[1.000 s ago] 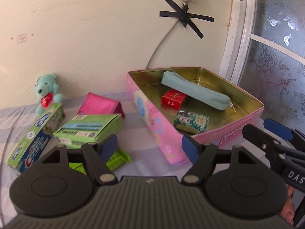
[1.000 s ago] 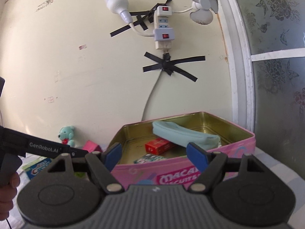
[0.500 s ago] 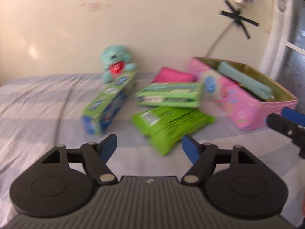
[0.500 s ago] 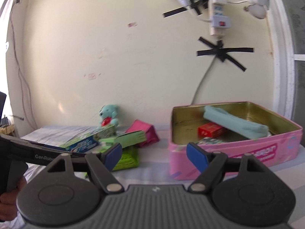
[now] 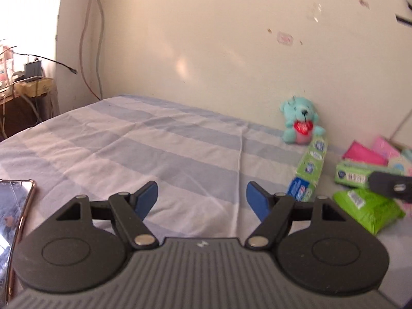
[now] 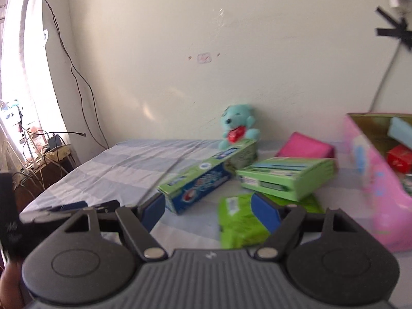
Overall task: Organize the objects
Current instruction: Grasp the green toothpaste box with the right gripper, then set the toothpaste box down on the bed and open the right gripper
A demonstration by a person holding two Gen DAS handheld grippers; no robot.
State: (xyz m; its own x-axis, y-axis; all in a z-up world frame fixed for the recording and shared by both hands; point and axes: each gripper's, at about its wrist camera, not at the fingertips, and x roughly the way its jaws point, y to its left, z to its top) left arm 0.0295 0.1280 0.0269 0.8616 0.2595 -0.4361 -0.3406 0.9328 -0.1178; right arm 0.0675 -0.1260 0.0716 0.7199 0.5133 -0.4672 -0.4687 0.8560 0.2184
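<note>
Both views swung leftward; toothpaste box (image 6: pixel 198 181) endwise toward wall.

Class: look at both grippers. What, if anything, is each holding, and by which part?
Nothing is held. The left gripper and right gripper both stand open and empty.

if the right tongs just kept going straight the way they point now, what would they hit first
Probably the green soft pack lying on the bedsheet: it sits right ahead of the open right tongs. The toothpaste box is just left; blur makes depth uncertain.

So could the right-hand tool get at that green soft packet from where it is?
Probably yes. The right gripper has its fingers apart with nothing between them, and the green packet lies just ahead on the bedsheet, uncovered on the near side.
</note>
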